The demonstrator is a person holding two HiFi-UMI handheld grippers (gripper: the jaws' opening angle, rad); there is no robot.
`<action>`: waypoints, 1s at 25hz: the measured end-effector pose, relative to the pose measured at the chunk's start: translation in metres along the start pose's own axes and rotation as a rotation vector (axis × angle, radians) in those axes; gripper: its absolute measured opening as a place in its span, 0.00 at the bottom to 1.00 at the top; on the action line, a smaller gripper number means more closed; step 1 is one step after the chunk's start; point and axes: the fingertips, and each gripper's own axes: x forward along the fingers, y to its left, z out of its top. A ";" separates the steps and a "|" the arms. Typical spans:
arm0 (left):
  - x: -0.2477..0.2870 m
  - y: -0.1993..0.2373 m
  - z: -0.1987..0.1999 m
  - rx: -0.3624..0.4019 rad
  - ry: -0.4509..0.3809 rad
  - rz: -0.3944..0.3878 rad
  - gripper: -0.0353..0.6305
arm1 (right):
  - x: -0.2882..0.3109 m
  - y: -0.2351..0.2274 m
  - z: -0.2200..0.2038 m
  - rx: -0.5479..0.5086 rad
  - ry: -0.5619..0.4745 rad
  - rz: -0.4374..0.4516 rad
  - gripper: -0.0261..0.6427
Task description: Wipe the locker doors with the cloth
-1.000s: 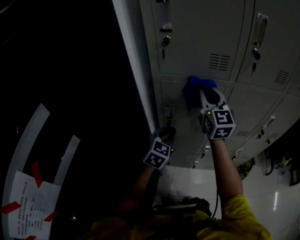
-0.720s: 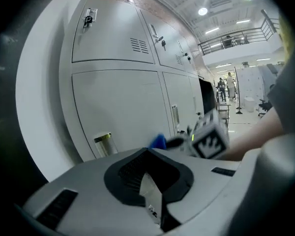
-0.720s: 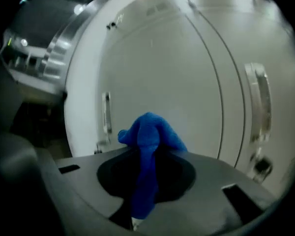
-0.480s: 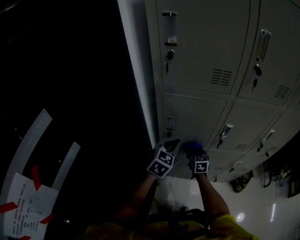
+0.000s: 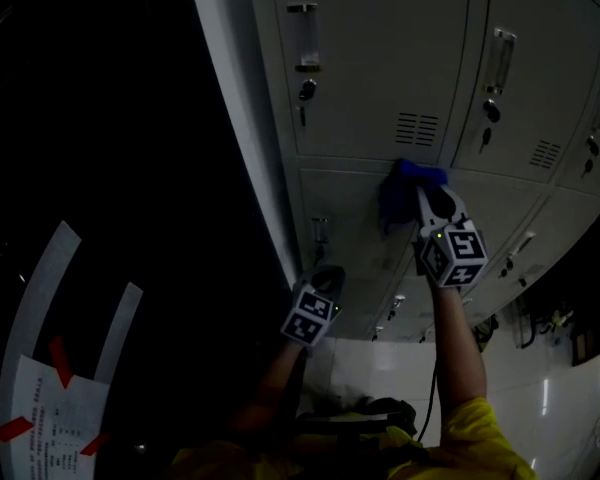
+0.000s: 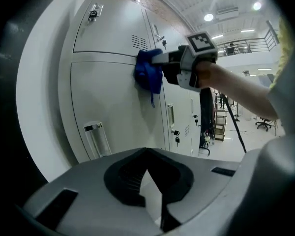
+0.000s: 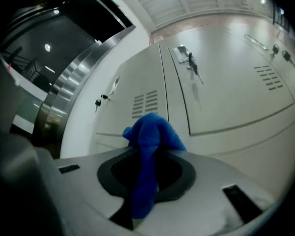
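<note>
Grey locker doors [image 5: 380, 58] fill the upper right of the head view. My right gripper [image 5: 420, 193] is shut on a blue cloth [image 5: 400, 190] and presses it against the top edge of a lower door [image 5: 350, 218], just below the vent slots. The left gripper view shows that cloth [image 6: 148, 75] bunched against the door with the right gripper [image 6: 162, 65] behind it. In the right gripper view the cloth [image 7: 150, 141] hangs out between the jaws of the right gripper [image 7: 142, 191]. My left gripper [image 5: 327, 280] hovers lower left, near the door, shut and holding nothing [image 6: 152, 200].
Door handles [image 5: 302, 36] and key locks [image 5: 306, 90] stick out from the doors. Left of the locker's side panel [image 5: 240, 128] it is dark. White strips and a paper sheet with red tape [image 5: 50, 408] lie on the floor lower left. A glossy white floor [image 5: 540, 398] shows lower right.
Half a second ago my right gripper with the cloth was low on the lower door beside the left gripper; it has swept back up to that door's top edge. The left gripper barely moved.
</note>
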 end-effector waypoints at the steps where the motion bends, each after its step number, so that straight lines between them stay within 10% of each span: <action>1: 0.000 -0.001 0.001 0.001 -0.002 -0.001 0.06 | -0.003 0.002 -0.029 -0.009 0.043 -0.014 0.14; 7: 0.004 -0.005 -0.008 0.006 0.027 -0.016 0.06 | -0.041 0.023 -0.346 0.134 0.617 -0.102 0.14; 11: -0.002 -0.012 -0.016 0.011 0.050 -0.029 0.06 | -0.068 0.022 -0.426 0.252 0.745 -0.116 0.14; 14: -0.003 -0.013 -0.026 0.006 0.068 -0.028 0.06 | -0.075 0.010 -0.402 0.266 0.668 -0.117 0.14; 21: -0.019 -0.020 -0.002 0.014 -0.013 0.000 0.06 | -0.135 0.061 -0.101 0.020 0.138 0.006 0.14; 25: -0.054 -0.044 0.032 0.031 -0.132 0.005 0.06 | -0.184 0.061 -0.070 -0.002 0.152 0.003 0.14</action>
